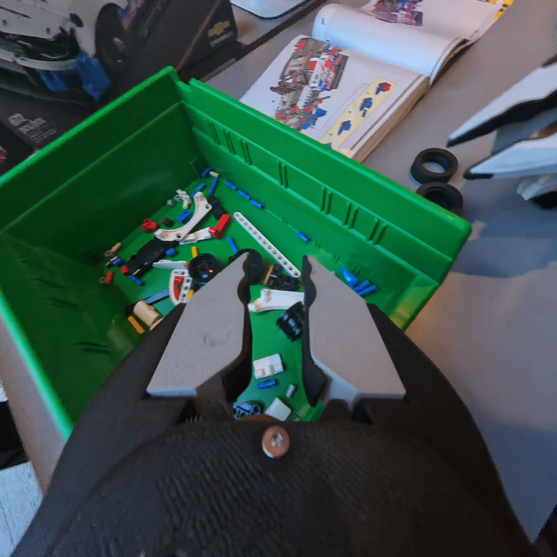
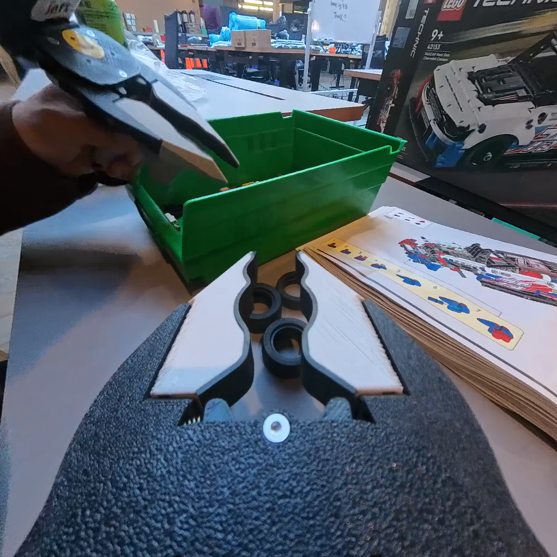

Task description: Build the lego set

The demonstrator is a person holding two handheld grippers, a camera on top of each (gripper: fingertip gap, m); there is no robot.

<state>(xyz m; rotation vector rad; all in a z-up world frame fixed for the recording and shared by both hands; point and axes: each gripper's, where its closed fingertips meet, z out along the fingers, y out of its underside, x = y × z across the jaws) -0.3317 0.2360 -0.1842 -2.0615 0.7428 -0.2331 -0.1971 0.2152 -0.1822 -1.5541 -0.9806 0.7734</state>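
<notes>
Grey table [image 2: 90, 301] under everything. On it, set box [image 2: 482, 105] standing behind green bin [image 2: 271, 217]; open manual [image 2: 452, 286] just right of bin. Left gripper [image 1: 274, 262] above bin, parted, empty, over loose pieces [image 1: 196, 241]. Right gripper [image 2: 275, 259] low, parted, empty, around three black tires [image 2: 281, 346].

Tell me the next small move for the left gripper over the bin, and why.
Probably lower the left gripper a little further into the green bin toward the loose pieces under its tips, such as the white curved piece. Its jaws are open and hold nothing, and it hangs above the bin floor. The right gripper hovers open over the black tyres outside the bin.
</notes>
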